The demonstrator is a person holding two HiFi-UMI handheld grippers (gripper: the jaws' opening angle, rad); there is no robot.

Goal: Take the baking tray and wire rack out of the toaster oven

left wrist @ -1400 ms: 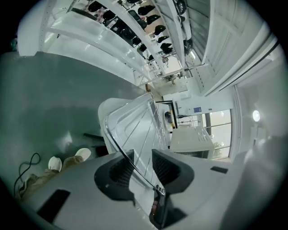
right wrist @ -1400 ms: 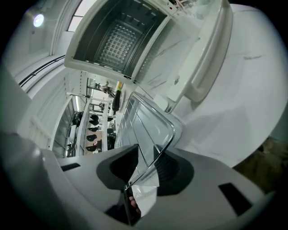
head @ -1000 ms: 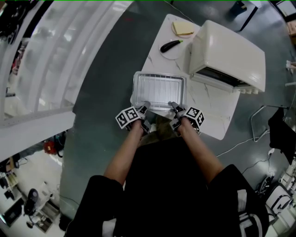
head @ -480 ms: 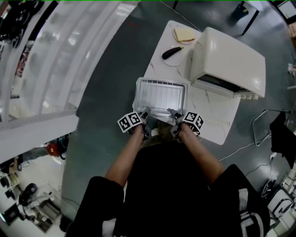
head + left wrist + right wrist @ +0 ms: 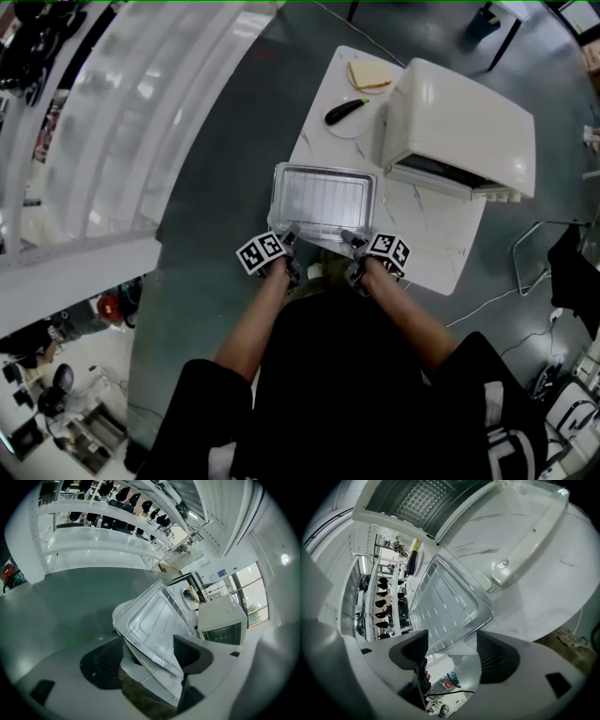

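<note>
The silver baking tray (image 5: 323,197) with the wire rack (image 5: 328,187) lying in it rests on the near left corner of the white table (image 5: 427,239). My left gripper (image 5: 289,236) and right gripper (image 5: 352,242) are at the tray's near rim, one toward each corner. In the left gripper view the tray (image 5: 150,620) rim runs between the left gripper's (image 5: 147,656) jaws, which are opening with the pads off it. In the right gripper view the tray's (image 5: 445,606) near corner lies between the right gripper's (image 5: 450,651) jaws, which are also opening.
The cream toaster oven (image 5: 464,117) stands at the table's right, its door (image 5: 534,531) folded down toward the tray. A plate with a dark oblong thing (image 5: 345,92) and a slice of bread (image 5: 370,73) lie at the far end. Grey floor surrounds the table.
Both grippers' jaws have widened and let go of the tray's near rim. The grippers have drawn back slightly toward me. The tray has stayed on the table corner.
</note>
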